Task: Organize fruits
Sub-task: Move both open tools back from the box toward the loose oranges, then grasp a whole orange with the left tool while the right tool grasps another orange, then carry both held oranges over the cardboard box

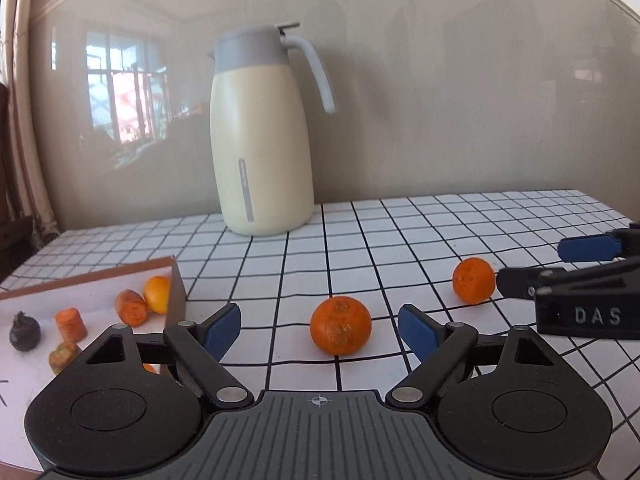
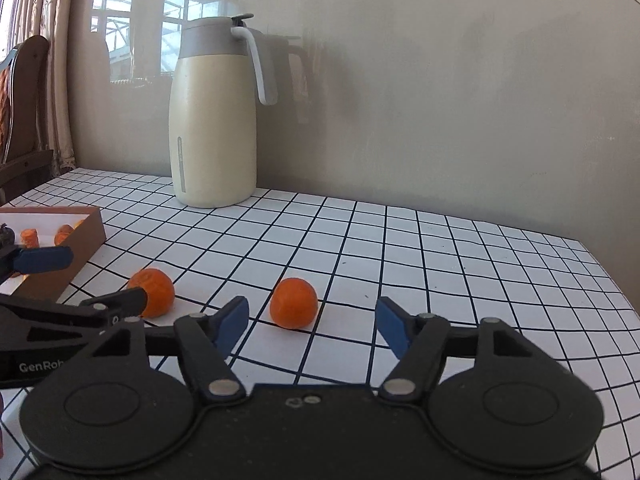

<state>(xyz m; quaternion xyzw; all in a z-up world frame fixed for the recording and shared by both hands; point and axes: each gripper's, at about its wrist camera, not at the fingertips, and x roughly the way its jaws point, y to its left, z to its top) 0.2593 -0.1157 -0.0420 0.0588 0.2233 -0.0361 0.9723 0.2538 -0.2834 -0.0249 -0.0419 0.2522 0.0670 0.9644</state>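
Two mandarins lie on the checked tablecloth. The left mandarin sits just ahead of my open left gripper, between its blue pads. The right mandarin lies ahead of my open right gripper, slightly left of its centre. The right gripper also shows in the left wrist view, open beside the right mandarin. The left gripper shows in the right wrist view, open around the left mandarin. A brown box at the left holds carrot pieces, a small orange fruit and a dark fruit.
A cream and grey thermos jug stands at the back by the wall. The table's right edge is near. A wooden chair stands beyond the left edge.
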